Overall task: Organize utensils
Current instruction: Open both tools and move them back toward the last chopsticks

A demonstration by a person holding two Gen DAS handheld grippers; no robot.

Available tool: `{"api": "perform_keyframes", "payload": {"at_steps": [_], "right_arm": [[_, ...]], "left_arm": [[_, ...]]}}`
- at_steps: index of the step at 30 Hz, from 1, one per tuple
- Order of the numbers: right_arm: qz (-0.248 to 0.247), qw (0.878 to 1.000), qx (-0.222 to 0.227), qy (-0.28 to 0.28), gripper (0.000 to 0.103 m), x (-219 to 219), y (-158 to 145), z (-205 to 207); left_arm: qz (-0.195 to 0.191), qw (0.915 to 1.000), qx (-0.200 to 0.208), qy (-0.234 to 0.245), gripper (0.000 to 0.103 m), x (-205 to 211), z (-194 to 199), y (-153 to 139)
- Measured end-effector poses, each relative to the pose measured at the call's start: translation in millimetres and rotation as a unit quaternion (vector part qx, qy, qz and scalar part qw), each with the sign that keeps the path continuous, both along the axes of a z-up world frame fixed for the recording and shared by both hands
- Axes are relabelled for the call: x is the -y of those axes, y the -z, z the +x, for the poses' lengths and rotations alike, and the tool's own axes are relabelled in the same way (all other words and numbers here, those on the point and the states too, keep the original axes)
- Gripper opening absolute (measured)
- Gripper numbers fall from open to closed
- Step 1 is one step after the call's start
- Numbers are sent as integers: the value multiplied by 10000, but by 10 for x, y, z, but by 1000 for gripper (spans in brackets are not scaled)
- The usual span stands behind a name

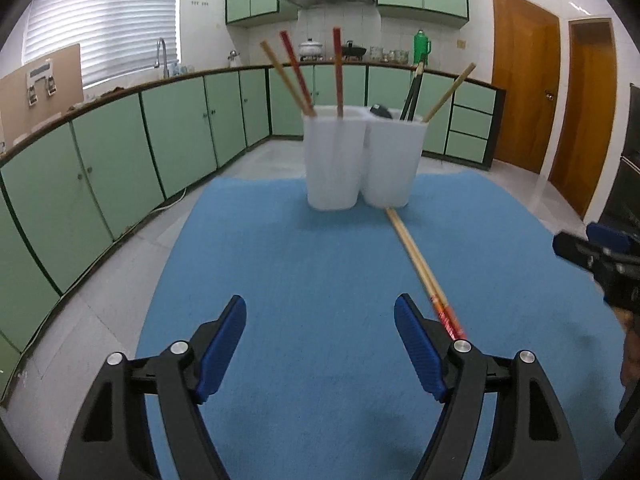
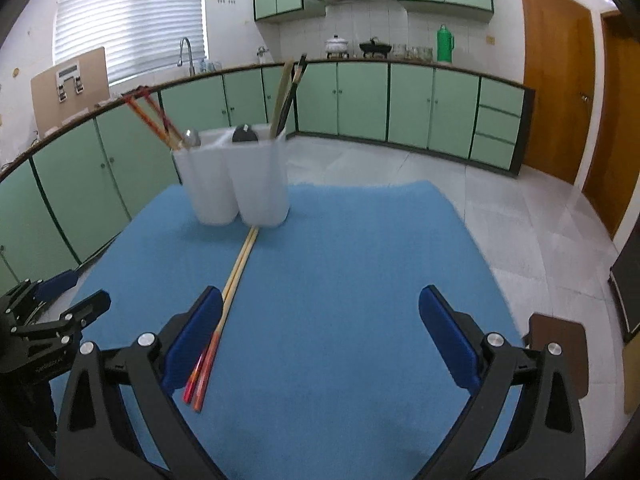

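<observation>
The pair of chopsticks (image 2: 232, 300) lies on the blue worktop (image 2: 360, 280), running from the white holder (image 2: 240, 184) toward six o'clock, closest beside the right hand-held gripper (image 2: 320, 328)'s left finger, both hand-held grippers spread wide and empty.

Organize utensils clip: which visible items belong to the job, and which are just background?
Job:
pair of chopsticks lying on the blue mat
white holder with utensils already in it
left tongs and right tongs, both open

Background:
green thermos
pots
faucet

White holders (image 1: 334, 160) on blue mat (image 1: 300, 280); tan, red-ended chopsticks (image 1: 416, 256); blue-padded black jaws.
</observation>
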State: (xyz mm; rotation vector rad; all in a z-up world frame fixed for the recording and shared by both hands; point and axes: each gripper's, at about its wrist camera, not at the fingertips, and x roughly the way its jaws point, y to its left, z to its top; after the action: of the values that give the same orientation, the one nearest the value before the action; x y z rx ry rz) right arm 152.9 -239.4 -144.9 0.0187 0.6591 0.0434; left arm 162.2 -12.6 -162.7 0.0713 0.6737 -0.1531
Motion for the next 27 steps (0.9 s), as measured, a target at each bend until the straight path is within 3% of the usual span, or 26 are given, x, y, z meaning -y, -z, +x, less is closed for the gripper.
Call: {"api": "perform_keyframes", "payload": {"at_steps": [9, 11, 12, 15, 20, 27], "right_arm": [[-141, 9974, -602, -366, 94, -337, 433, -203], [-166, 9962, -719, -453, 77, -414, 500, -231], [-178, 9953, -803, -517, 73, -448, 518, -227], [-151, 9927, -995, -672, 71, -543, 582, -240], [-271, 9889, -1179, -864, 51, -667, 621, -200], [-411, 9883, -1268, -742, 42, -635, 620, -175]], "left_arm": [[108, 9999, -69, -115, 77, -143, -30, 26], [106, 9999, -69, -117, 77, -154, -38, 30], [97, 9999, -67, -111, 77, -158, -39, 30], [79, 9999, -62, -106, 78, -172, -51, 38], [33, 9999, -65, -116, 78, -188, -39, 42], [10, 9999, -90, -127, 78, -212, -28, 57]]}}
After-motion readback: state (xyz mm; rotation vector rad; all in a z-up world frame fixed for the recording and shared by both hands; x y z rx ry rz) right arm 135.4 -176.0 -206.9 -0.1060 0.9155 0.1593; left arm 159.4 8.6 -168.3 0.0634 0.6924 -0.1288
